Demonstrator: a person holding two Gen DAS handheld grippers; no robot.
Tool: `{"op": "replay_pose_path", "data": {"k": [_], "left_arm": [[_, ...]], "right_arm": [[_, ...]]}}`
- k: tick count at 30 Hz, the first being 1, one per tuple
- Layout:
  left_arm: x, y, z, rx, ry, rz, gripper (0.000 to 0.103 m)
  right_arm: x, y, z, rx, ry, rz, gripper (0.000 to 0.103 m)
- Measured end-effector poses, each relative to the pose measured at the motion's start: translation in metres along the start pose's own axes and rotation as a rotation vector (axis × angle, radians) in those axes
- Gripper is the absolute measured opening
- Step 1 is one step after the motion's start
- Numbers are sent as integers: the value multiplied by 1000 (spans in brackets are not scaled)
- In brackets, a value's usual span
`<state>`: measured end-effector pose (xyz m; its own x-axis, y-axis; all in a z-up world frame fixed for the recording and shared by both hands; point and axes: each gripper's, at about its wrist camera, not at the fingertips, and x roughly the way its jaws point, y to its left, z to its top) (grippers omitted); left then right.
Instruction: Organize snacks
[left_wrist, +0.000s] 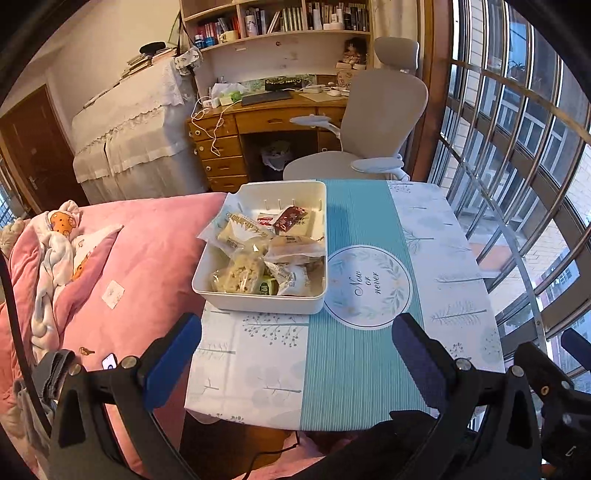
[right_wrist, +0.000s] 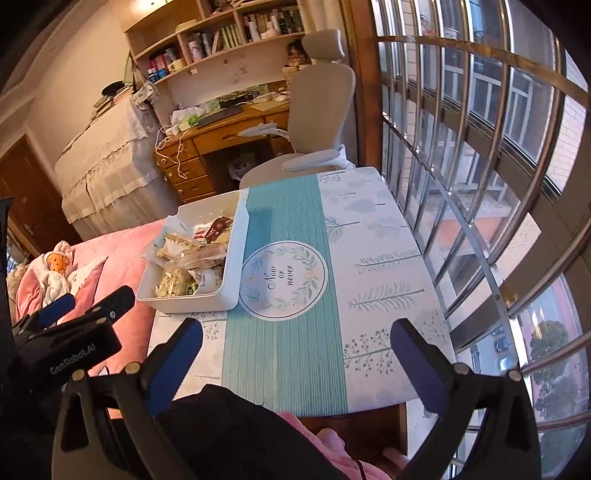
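A: So, how far along does it look to you?

B: Nearly done, I'd say. All the snacks (left_wrist: 258, 254) I can see are in the white bin (left_wrist: 258, 306), which sits on the tabletop (left_wrist: 443, 258) at the edge nearest the pink bed (left_wrist: 147, 258). There's a dark red packet (left_wrist: 290, 218) toward the far end, pale wrapped cakes in the middle, and a small green packet (left_wrist: 267, 287) at the near end.

A: Anything loose outside it?

B: Not that I can spot. The cloth around the bin is bare apart from its printed round badge (left_wrist: 369, 286). A wrapper or 2 pokes above the bin's far-left corner, though, so the pile is heaped rather than neat.

A: And the tools?

B: The left hand-held gripper (left_wrist: 295, 362) has its jaws spread wide with nothing between them, hanging above the near edge of the tabletop, clear of the bin. The right hand-held gripper (right_wrist: 295, 362) is the same: jaws wide apart, nothing held, over the teal stripe and well apart from the bin.

A: So what's left?

B: My guess is little: maybe tucking in those sticking-out wrappers or straightening the bin. Whether more snacks wait somewhere out of sight, I can't tell.
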<state>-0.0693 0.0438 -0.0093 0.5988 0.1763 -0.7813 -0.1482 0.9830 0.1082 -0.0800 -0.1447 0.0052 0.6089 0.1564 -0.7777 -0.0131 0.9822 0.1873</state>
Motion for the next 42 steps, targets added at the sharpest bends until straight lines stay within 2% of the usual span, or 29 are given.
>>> {"op": "replay_pose_path", "data": {"k": [16,42], "left_arm": [[-3,0,2,-4,-25,9,102],[-1,-5,5,-4,-20,10,102]], "right_arm": [[21,3,1,-20,75,26,102],[46,-4,12,7,135,33,102]]}}
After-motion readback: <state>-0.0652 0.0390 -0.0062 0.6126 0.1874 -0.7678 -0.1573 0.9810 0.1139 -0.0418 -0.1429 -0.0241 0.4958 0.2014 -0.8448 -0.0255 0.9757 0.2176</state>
